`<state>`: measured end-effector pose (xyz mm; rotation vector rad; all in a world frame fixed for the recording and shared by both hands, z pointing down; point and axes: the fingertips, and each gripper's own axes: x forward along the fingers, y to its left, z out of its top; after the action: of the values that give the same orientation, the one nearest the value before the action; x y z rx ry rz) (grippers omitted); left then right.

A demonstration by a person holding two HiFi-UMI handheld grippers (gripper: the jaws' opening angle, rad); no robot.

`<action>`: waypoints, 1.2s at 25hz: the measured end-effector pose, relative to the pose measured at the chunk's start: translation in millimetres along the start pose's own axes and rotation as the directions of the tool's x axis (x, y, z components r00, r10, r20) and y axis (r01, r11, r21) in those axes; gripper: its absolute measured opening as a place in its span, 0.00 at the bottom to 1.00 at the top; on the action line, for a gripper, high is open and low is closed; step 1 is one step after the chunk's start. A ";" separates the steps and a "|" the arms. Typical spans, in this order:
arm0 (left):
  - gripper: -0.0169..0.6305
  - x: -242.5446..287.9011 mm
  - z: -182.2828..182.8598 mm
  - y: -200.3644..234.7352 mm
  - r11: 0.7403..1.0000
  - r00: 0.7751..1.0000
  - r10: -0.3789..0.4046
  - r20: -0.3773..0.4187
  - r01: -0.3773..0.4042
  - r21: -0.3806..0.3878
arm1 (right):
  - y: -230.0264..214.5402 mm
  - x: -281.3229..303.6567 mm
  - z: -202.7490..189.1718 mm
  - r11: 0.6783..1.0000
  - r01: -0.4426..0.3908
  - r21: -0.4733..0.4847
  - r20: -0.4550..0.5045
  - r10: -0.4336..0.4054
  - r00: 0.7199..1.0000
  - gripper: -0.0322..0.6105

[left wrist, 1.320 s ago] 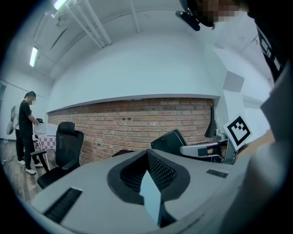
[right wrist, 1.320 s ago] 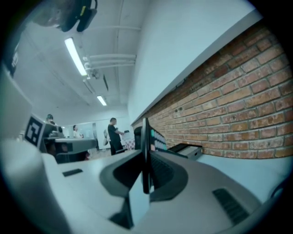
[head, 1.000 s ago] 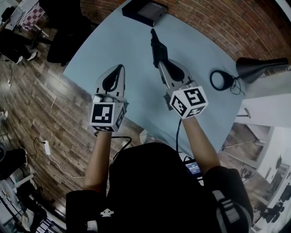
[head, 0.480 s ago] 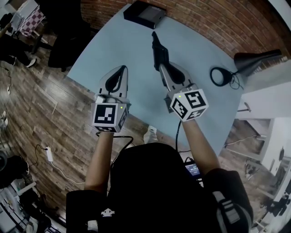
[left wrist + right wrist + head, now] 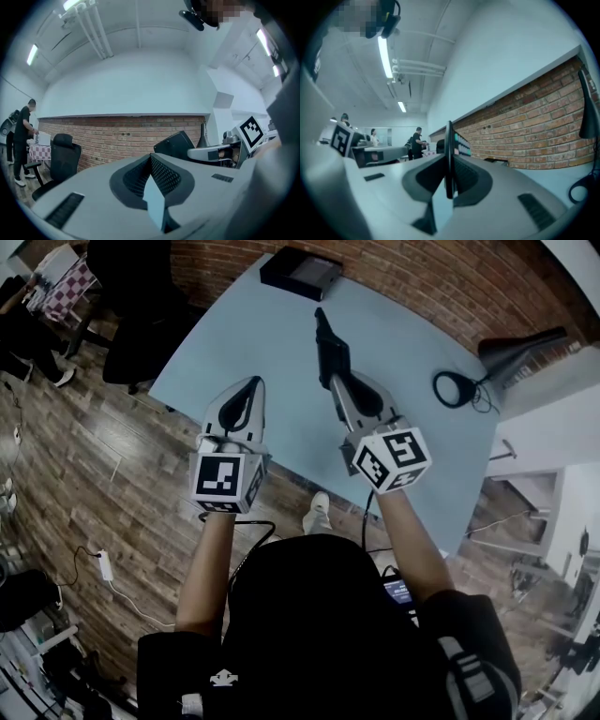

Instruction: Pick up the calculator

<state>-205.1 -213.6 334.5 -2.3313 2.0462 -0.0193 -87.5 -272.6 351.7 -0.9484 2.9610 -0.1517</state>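
In the head view my right gripper (image 5: 335, 377) is shut on the near end of the dark calculator (image 5: 329, 339). The calculator stands on edge and sticks out forward above the light blue table (image 5: 253, 334). The right gripper view shows the calculator (image 5: 449, 154) as a thin dark slab clamped between the jaws, its coloured keys facing right. My left gripper (image 5: 249, 382) hovers over the table's near left edge, its jaws shut with nothing between them. In the left gripper view the held calculator (image 5: 176, 144) shows to the right.
A black box (image 5: 300, 273) lies at the table's far edge by the brick wall. A black desk lamp (image 5: 517, 349) with a ring base (image 5: 456, 389) stands at the right. A black office chair (image 5: 141, 296) is to the left. People stand by a table (image 5: 417, 139) in the background.
Both grippers have drawn back toward the table's near edge and risen a little, the calculator still gripped. The table sits farther up the head view.
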 end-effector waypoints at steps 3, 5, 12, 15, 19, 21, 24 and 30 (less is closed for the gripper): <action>0.04 -14.7 6.3 0.6 1.000 1.000 -0.012 0.017 0.012 0.009 | 14.9 -8.9 5.4 1.000 0.009 -0.012 0.014 -0.009 1.000 0.12; 0.04 -25.1 9.8 0.2 1.000 1.000 -0.017 0.026 0.017 0.002 | 24.8 -14.0 7.2 1.000 0.011 -0.022 0.018 -0.010 1.000 0.12; 0.04 -59.1 18.9 -2.2 1.000 0.998 -0.027 0.050 0.027 0.007 | 53.2 -33.2 11.0 0.999 0.020 -0.039 0.030 -0.019 0.999 0.12; 0.04 -73.3 21.4 -4.0 1.000 0.998 -0.029 0.062 0.028 0.011 | 65.8 -42.3 12.7 0.999 0.021 -0.047 0.038 -0.019 0.999 0.12; 0.04 -89.9 24.5 -11.0 0.999 0.997 -0.037 0.071 0.037 0.010 | 78.5 -57.5 14.7 0.998 0.028 -0.052 0.043 -0.026 0.999 0.12; 0.04 -98.7 26.1 -13.5 0.999 0.996 -0.038 0.076 0.038 0.003 | 84.6 -65.5 16.7 0.998 0.033 -0.055 0.048 -0.031 0.998 0.12; 0.04 -112.1 28.3 -16.5 0.999 0.995 -0.040 0.087 0.040 -0.002 | 95.1 -77.4 19.2 0.997 0.038 -0.060 0.057 -0.034 0.998 0.12; 0.04 -131.6 23.8 -26.5 0.998 0.995 -0.056 0.079 0.058 -0.014 | 111.8 -95.2 17.5 0.998 0.039 -0.052 0.059 -0.036 0.998 0.12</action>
<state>-195.1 -79.1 313.9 -2.3596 1.9513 0.0858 -73.6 -128.2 322.7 -0.9970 2.9091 -0.0461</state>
